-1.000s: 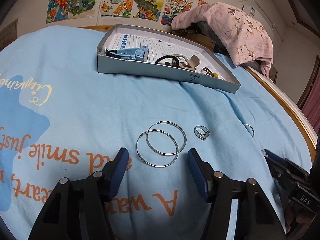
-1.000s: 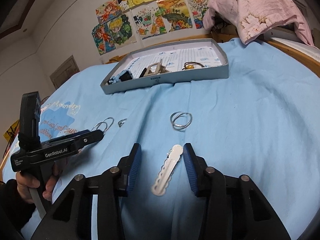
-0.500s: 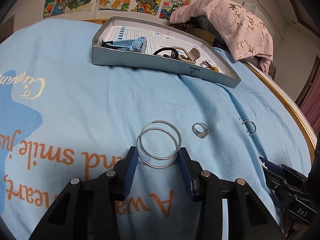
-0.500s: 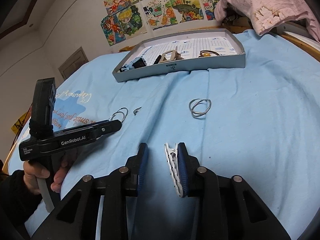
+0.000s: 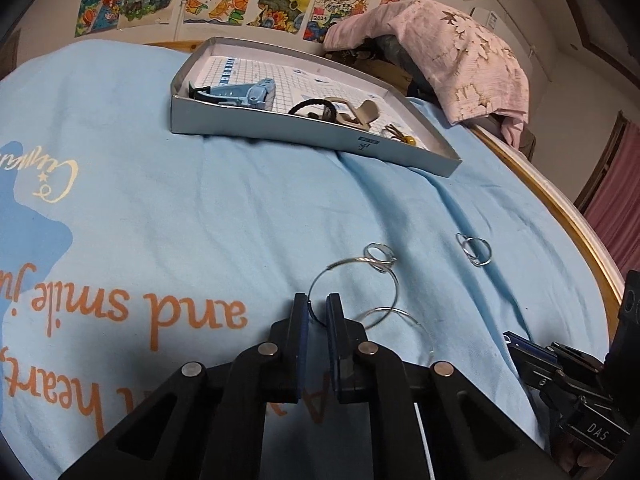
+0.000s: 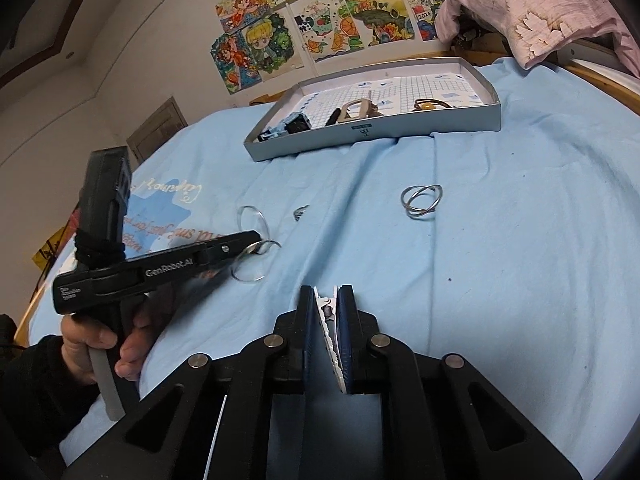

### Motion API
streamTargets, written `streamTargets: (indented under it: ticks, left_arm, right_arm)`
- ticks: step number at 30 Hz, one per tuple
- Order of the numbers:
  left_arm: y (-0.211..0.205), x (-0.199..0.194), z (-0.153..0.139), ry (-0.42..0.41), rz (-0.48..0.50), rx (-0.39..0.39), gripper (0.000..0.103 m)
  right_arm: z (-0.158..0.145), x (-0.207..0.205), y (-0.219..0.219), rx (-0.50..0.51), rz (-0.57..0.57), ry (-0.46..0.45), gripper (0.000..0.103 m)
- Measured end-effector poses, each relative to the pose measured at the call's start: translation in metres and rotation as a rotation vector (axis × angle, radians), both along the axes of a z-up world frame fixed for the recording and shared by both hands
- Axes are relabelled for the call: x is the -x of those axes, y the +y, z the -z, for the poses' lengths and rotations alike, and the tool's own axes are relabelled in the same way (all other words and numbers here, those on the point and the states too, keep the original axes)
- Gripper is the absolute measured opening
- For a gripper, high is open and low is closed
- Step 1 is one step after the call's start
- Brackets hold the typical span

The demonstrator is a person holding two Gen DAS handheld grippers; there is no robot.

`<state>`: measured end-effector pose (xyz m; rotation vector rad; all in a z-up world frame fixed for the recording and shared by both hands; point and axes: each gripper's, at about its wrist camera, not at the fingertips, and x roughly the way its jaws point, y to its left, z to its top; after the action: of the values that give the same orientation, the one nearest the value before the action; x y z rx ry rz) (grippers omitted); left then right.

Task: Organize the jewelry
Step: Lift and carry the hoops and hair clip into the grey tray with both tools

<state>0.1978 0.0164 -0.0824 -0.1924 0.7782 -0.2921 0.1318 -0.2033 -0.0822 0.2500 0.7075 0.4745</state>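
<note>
Right now, biggest item first:
Bed cover: light blue printed cloth point(image 5: 240, 208) spread flat; every loose piece lies on it.
Tray: shallow grey cardboard box lid point(image 5: 312, 142), far side of cloth, ahead of both tongs; already has clips, a black hair tie & a small yellow-bead item inside.
Left gripper point(image 5: 316, 312): jaws closing, nearly together, pads pinching the rim of one large thin silver hoop earring point(image 5: 352, 284); hoop stands up on edge, leaning away twd the tray. Second large silver hoop point(image 5: 400, 328) lies just right of the jaws, not gripped.
Right gripper point(image 6: 325, 312): jaws closing, nearly together, on a white scalloped plastic hair clip point(image 6: 329, 332); clip's long axis runs along the fingers, pointing twd the tray.
Loose bits: small silver ring point(image 5: 380, 256) touching the held hoop's far rim; pair of small silver hoops point(image 6: 422, 200) btwn right gripper & tray.
Key relation: tray sits straight ahead & well apart from both; I'd judge right hand has the clearer line, small hoops in its path.
</note>
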Motion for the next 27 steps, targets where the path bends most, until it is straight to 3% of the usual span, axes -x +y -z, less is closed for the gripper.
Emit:
streamTargets:
  ticks: [7,17,21,27]
  left_arm:
    - [0.003,0.005,-0.005,-0.031,0.01,0.035,0.004]
    - [-0.002,0.002,-0.044,-0.067,0.025,0.029,0.003]
    - [-0.007,-0.015,-0.066,-0.089,0.008,-0.001,0.003]
    - [-0.007,-0.068,-0.099,-0.136,-0.052,0.032,0.003]
  right_arm:
    - [-0.003,0.004,-0.003,-0.043,-0.007,-0.02,0.01]
    - [-0.028,0.002,-0.014,-0.089,0.029,-0.142,0.01]
    - [-0.044,-0.024,-0.019,-0.098,0.045,-0.188,0.01]
    - [-0.071,-0.089,-0.027,-0.102,0.07,-0.231,0.01]
